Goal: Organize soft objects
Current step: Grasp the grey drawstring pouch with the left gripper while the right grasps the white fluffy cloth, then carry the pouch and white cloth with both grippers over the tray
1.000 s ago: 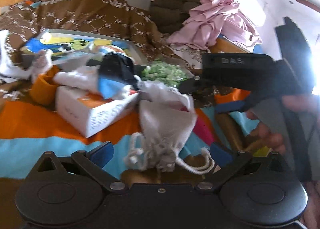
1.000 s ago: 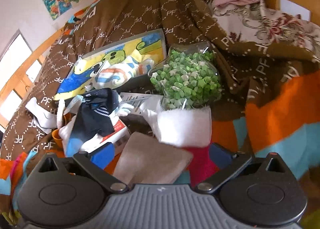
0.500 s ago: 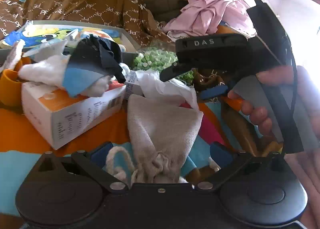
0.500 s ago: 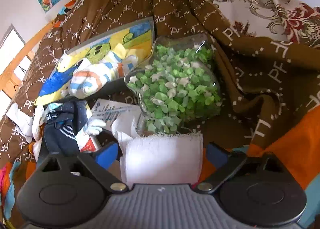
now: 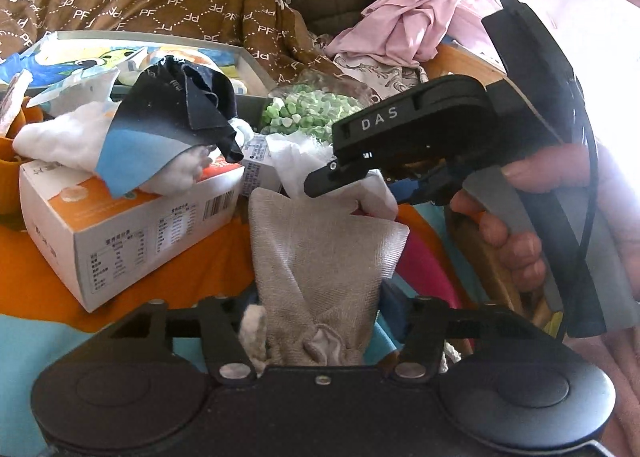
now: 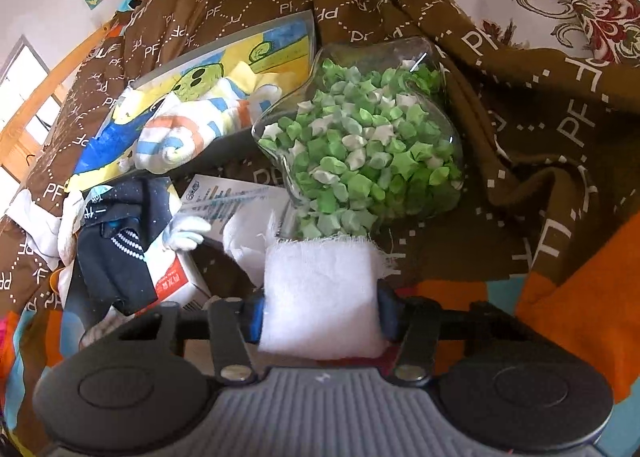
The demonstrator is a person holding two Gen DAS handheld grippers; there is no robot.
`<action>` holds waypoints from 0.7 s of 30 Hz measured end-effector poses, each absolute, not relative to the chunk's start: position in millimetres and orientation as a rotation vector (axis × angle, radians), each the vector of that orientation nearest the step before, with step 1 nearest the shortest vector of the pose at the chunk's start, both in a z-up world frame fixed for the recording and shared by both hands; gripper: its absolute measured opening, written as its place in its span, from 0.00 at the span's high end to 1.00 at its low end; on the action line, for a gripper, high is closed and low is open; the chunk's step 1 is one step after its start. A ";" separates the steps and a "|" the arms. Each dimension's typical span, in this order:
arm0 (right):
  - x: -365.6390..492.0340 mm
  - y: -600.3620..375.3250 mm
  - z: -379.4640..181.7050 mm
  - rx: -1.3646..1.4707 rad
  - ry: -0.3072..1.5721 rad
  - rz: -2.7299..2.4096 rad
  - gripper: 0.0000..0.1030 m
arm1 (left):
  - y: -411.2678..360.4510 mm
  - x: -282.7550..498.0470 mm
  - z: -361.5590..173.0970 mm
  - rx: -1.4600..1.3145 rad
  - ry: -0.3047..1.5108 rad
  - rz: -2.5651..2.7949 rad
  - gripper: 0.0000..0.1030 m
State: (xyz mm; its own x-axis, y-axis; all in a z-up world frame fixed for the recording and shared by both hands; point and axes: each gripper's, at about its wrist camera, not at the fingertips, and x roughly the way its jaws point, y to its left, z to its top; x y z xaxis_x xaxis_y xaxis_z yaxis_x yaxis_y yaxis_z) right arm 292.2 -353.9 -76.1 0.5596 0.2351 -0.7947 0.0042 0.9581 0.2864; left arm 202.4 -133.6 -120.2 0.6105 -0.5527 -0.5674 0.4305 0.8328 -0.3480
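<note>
Bed: orange and teal sheet, with a brown "PF" quilt heaped over the far half; everything sits on it.
Picture tray: shallow, cartoon-printed, on the quilt; a striped sock already lies in it.
Jar of green paper stars: clear, on its side, just beyond the white cloth, beside the tray.
Carton: white and orange box left of the pouch, with dark and white socks piled on top.
Pouch: grey linen drawstring bag lying on the sheet, neck end toward the left wrist camera.
White cloth: folded gauze-like piece with a frayed far edge, touching the far end of the pouch.
Left hand-held gripper: jaws have just been closing from their widest; they now pinch the gathered neck of the pouch, blue pads against the fabric on both sides.
Right hand-held gripper: jaws likewise just narrowed; pads press both side edges of the white cloth, which bulges slightly between them.
Change: both tools went from spread and approaching to gripping, one soft item each.
Meaning: pick-up looks secured; likely next a lift and carry, perhaps to the tray. Cloth and pouch overlap, so one may drag the other.
</note>
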 end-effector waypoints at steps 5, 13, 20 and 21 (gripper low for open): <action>292.0 -355.7 -75.8 0.279 0.972 0.135 0.70 | -130.2 201.5 -117.9 -0.206 0.718 -0.569 0.57; 287.3 -360.9 -73.3 0.313 0.978 0.158 0.87 | -126.9 196.9 -110.9 -0.232 0.711 -0.574 0.68; 275.3 -364.5 -58.1 0.354 0.891 0.239 0.88 | -122.7 186.0 -96.4 -0.252 0.656 -0.557 0.70; 273.4 -365.5 -55.1 0.367 0.867 0.258 0.88 | -121.8 184.3 -94.1 -0.258 0.648 -0.554 0.70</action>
